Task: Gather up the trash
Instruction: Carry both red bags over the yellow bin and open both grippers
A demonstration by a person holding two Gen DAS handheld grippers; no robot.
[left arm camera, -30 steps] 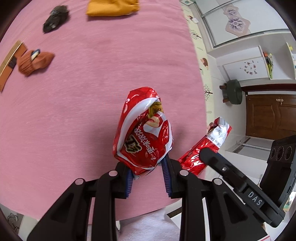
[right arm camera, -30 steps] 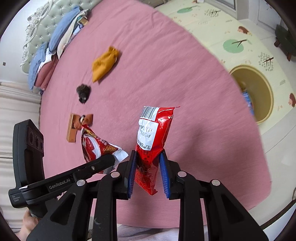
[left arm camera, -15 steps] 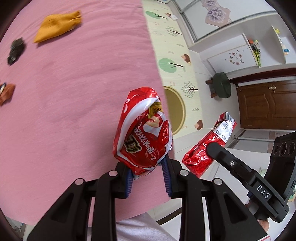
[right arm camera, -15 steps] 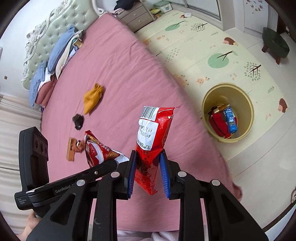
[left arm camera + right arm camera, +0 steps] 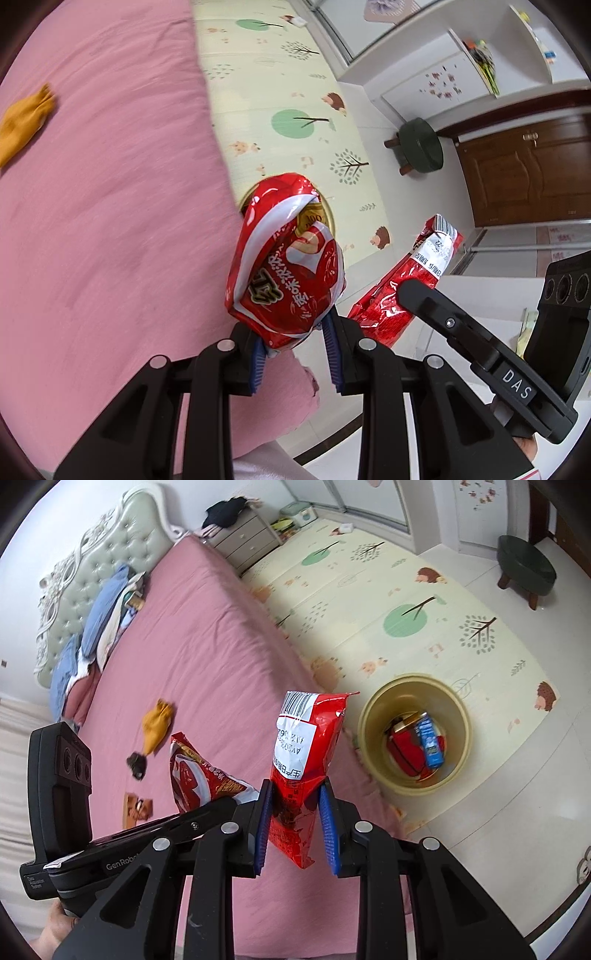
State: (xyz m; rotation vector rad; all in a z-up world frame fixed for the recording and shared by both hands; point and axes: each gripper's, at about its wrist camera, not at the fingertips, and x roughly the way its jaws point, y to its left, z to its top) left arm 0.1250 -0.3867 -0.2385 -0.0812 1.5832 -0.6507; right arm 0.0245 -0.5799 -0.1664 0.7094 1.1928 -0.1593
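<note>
Right wrist view: right gripper [image 5: 295, 827] clenches a red wrapper [image 5: 306, 753]; left gripper [image 5: 295, 354] grips a crumpled bag [image 5: 288, 280] — carry step, both above bed edge. Next: centre over bin [image 5: 373, 716], release

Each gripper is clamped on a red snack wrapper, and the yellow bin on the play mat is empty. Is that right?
Not quite. The yellow bin is not empty: the right wrist view shows a red packet and a blue packet inside. Both grippers do hold red wrappers.
</note>
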